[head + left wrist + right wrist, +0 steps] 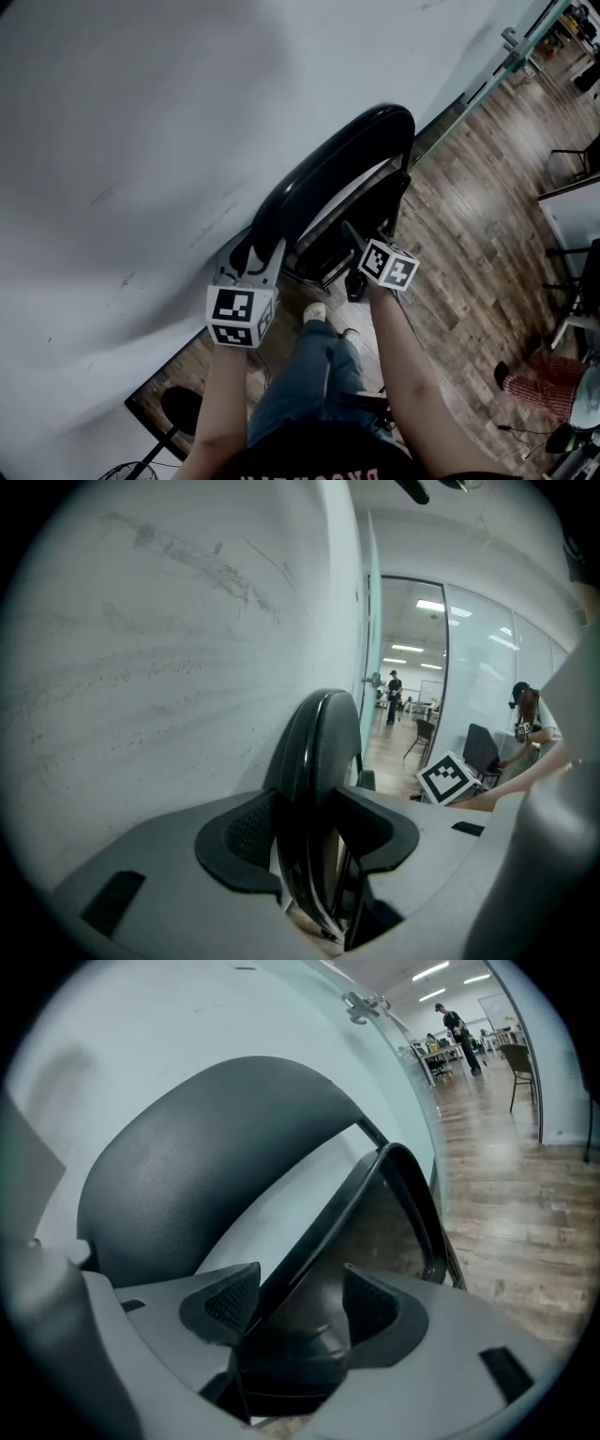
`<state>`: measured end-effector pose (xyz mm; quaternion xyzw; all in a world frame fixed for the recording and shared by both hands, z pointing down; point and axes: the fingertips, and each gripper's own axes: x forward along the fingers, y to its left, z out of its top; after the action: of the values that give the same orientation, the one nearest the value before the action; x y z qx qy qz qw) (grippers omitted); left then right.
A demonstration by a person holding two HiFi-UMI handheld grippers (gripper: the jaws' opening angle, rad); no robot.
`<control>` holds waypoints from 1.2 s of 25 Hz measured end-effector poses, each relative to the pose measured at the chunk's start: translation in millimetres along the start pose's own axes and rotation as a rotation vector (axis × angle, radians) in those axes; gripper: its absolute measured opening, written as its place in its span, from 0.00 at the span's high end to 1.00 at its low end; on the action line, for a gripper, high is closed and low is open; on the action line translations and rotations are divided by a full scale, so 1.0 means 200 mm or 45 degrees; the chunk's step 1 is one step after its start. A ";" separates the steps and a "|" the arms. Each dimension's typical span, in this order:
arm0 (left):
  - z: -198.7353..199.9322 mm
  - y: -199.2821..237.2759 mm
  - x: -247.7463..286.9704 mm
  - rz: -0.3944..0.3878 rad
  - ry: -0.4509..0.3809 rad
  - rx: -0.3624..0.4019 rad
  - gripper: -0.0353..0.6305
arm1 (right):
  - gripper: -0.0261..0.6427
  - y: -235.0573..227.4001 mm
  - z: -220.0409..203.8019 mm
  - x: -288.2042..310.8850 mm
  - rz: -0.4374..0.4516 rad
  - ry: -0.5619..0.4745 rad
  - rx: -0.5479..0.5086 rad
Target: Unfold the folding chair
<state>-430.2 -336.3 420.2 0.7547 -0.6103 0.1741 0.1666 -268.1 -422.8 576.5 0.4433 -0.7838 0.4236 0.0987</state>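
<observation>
Left gripper [314,829] is clenching the black padded chair backrest [323,738]; right gripper [302,1302], jaws loose around the black seat rim [319,1232] beneath that backrest, is needing firm closure.

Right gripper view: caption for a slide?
Right gripper straddling seat rim of the folded chair, jaws not yet clamped.

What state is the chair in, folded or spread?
Folded: the seat lies up close to the backrest, the chair flat by the wall.

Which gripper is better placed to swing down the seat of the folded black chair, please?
Probably the right gripper: its open jaws straddle the black seat rim; the left gripper clamps the black padded backrest.
</observation>
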 end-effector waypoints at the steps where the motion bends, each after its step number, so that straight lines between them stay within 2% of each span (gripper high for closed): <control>1: 0.00 0.00 0.00 0.001 0.002 0.000 0.67 | 0.59 0.01 0.00 0.03 0.009 0.003 0.019; 5: 0.00 0.00 0.00 0.004 0.015 -0.004 0.67 | 0.70 0.06 0.01 0.11 0.029 0.002 0.079; 7: 0.00 0.00 0.00 0.008 0.015 -0.006 0.67 | 0.72 0.07 0.01 0.12 0.045 -0.022 0.126; 11: 0.00 0.00 0.00 0.006 0.014 -0.019 0.67 | 0.73 0.06 0.00 0.11 0.073 -0.055 0.156; 30: 0.00 -0.12 -0.05 0.099 -0.010 -0.022 0.67 | 0.75 0.01 -0.03 -0.04 0.140 -0.008 0.162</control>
<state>-409.4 -323.0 415.7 0.7295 -0.6413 0.1723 0.1637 -265.0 -413.0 574.3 0.4064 -0.7787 0.4760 0.0443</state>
